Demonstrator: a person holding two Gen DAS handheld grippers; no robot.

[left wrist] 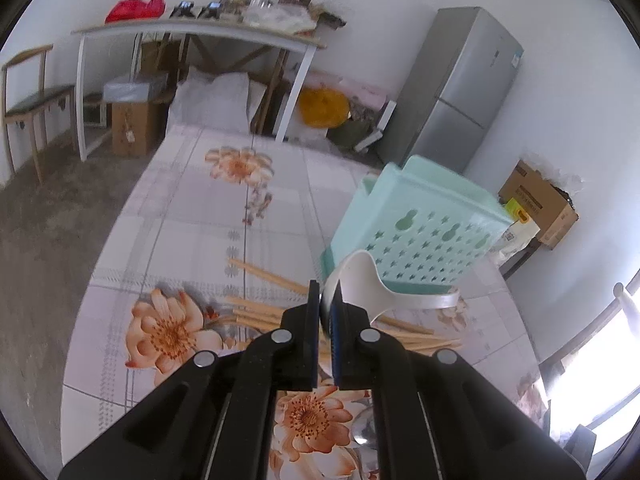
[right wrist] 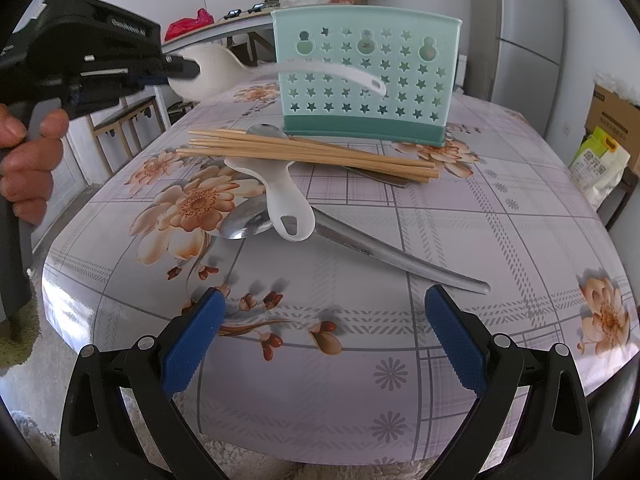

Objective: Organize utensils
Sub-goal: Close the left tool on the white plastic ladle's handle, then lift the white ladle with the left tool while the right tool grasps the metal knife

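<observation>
Left fingers [left wrist: 329, 300] clamp the ladle [left wrist: 372, 280] by its bowl, handle toward the holder [left wrist: 420, 232] at 1 o'clock, so it may twist loose; right fingers [right wrist: 324, 320] are apart.

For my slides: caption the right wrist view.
Open right gripper faces chopsticks; left gripper lifts a white spoon.

Utensil holder [right wrist: 366, 80] was seen in mint green with a darker teal base, punched with star cutouts. Tablecloth [right wrist: 460, 240] was patterned in pale lilac plaid with orange-peach flowers. Chopsticks [right wrist: 312, 154] were noted as light tan wood. Held ladle [left wrist: 368, 280] and rice paddle [right wrist: 286, 204] were white; spoon [right wrist: 352, 236] was plain silver metal. Pads [right wrist: 192, 344] were blue on black jaws.
</observation>
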